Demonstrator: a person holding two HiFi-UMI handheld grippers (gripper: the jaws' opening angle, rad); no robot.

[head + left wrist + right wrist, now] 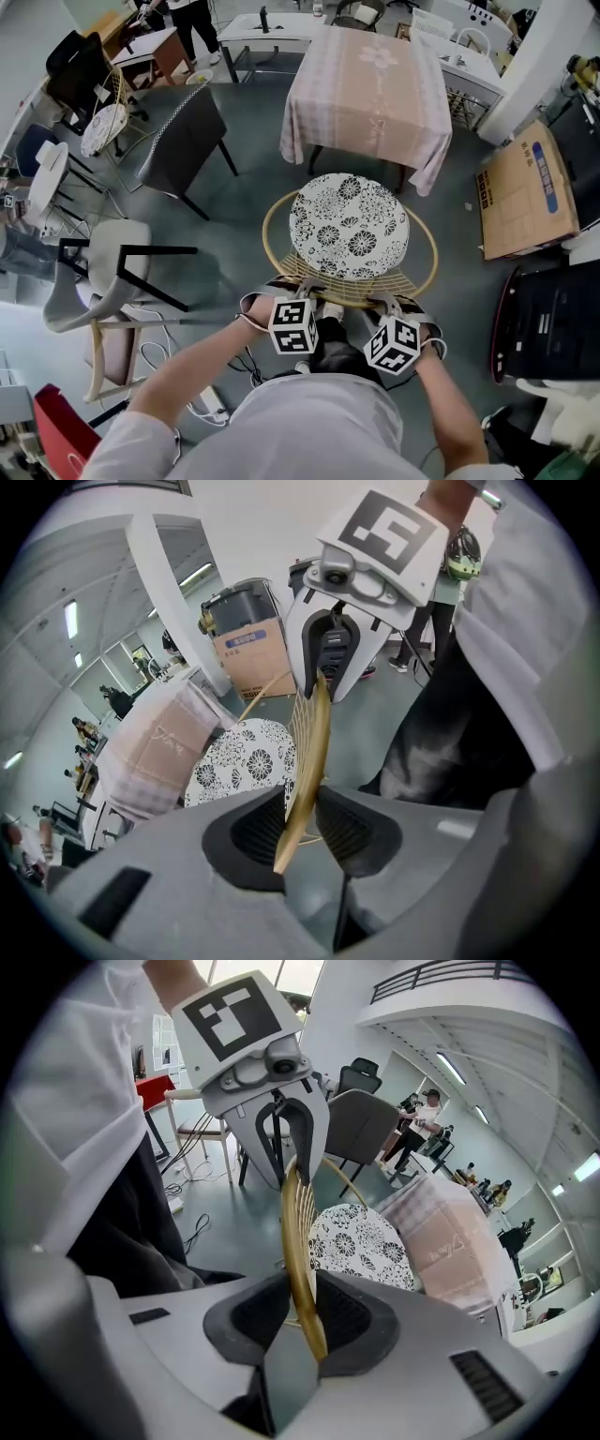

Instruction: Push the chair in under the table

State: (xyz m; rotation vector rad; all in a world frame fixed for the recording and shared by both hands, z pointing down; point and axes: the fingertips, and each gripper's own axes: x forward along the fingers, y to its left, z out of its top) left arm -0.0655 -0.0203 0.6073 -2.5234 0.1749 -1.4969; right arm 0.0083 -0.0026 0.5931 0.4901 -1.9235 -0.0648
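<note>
table [366,84]: stood just ahead of chair. cloth [412,155] hung low all round. Risk: chair front caught the hem and dragged cloth. What's under it was mostly hidden, so a clash wouldn't show early.
chair [270,234]: still out on the floor, facing table, front edge near the hem, nothing under yet. Body wide and round. Risk: went in off-line and jammed on a table leg [314,157].
push height: both holds sat at the top of the backrest. Risk: if the feet stuck on the floor, chair tipped fwd instead of sliding.
rim [309,752]: thin round cane, curved. Risk: it rolled or slid through the pads under load and the hold was lost mid-push.
L gripper [300,827]: clamped on rim, left of centre.
R gripper [305,1312]: clamped on rim, right of centre, rim pressed harder on one pad. Risk: weaker hold that side, uneven shove, chair yawed.
</note>
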